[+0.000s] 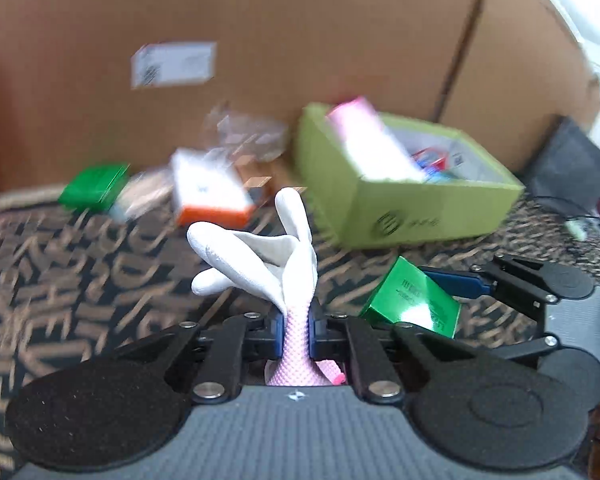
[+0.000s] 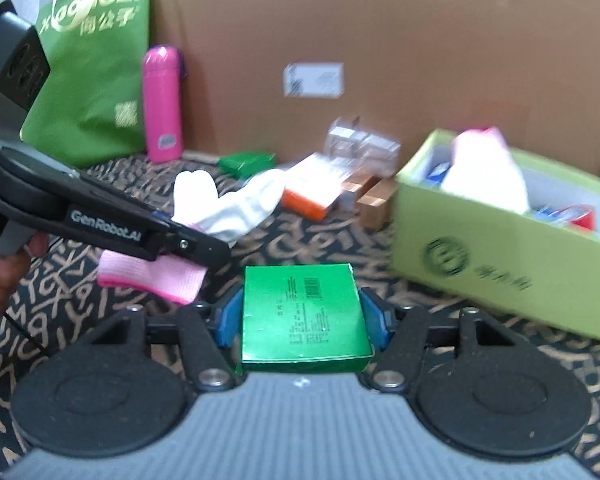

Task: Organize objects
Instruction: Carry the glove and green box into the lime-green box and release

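Patterned surface (image 2: pixel 320 240) is shared: glove (image 1: pixel 276 264) is clenched by left fingers (image 1: pixel 296 332), green box (image 2: pixel 304 316) by right fingers (image 2: pixel 302 320); lime bin (image 2: pixel 500 248) lies right, nearer the box.

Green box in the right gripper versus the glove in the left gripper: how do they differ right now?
The green box is rigid, glossy and printed; the glove is soft, white with a pink knit cuff. The right gripper spans the box's two sides with its jaws wide apart; the left gripper pinches the glove's cuff nearly shut. The box sits flat between the pads; the glove's fingers stick up loosely. Both are gripped and appear lifted above the patterned tablecloth.
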Demonstrator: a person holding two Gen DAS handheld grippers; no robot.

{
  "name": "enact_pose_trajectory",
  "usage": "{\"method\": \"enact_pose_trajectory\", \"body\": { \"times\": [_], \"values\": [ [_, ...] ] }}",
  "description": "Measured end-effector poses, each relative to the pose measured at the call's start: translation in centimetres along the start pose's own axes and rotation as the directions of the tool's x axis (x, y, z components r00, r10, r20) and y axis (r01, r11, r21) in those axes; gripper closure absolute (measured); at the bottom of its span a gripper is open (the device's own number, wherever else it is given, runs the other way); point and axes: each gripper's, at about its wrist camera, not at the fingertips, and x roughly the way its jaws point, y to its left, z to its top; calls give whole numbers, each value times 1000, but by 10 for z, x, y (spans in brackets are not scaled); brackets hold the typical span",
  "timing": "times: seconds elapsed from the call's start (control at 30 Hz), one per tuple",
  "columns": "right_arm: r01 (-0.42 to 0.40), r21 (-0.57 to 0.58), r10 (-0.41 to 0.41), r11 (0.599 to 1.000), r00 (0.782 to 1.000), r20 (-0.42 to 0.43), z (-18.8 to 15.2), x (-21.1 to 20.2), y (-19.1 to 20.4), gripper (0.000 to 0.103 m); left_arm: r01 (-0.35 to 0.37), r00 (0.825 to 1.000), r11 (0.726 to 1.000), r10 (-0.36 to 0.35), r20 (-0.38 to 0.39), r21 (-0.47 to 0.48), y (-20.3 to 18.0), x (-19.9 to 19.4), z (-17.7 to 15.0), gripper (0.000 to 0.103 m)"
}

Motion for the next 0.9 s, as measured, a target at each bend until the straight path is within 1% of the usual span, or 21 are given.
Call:
{"method": "enact_pose_trajectory", "body": {
  "times": [0.1, 0.2, 0.33, 0.37, 0.43, 0.5, 0.57, 0.67, 0.8, 0.9],
  "values": [
    [64, 8, -65, 998, 996, 58, 11, -20, -21, 43, 47, 998, 998, -49, 36, 51, -21, 0, 23, 93],
    [140, 23, -142, 990, 984, 110, 24, -37, -47, 43, 87, 993, 990, -96, 75, 111, -44, 4, 51, 93],
    [257, 45, -261, 965, 952, 162, 39, -53, -81, 43, 125, 984, 974, -147, 102, 190, -78, 20, 87, 93],
    [283, 52, -288, 958, 943, 167, 42, -55, -90, 43, 139, 981, 969, -163, 101, 206, -86, 26, 95, 93],
    [335, 60, -341, 940, 925, 169, 47, -54, -107, 43, 141, 979, 961, -170, 108, 237, -101, 43, 108, 93],
    [383, 70, -389, 921, 908, 158, 49, -50, -125, 43, 167, 979, 957, -190, 75, 239, -111, 66, 119, 93],
    [407, 84, -416, 909, 899, 137, 49, -41, -143, 42, 190, 978, 954, -204, 39, 234, -118, 91, 127, 93],
    [435, 97, -443, 895, 892, 92, 47, -23, -166, 42, 145, 987, 952, -159, 31, 271, -130, 120, 129, 93],
    [433, 117, -441, 894, 896, 48, 45, -1, -191, 42, 161, 987, 961, -158, -31, 227, -129, 152, 135, 93],
    [438, 105, -445, 893, 894, 53, 47, 8, -199, 42, 143, 990, 962, -138, -37, 231, -129, 164, 136, 93]
  ]
}}
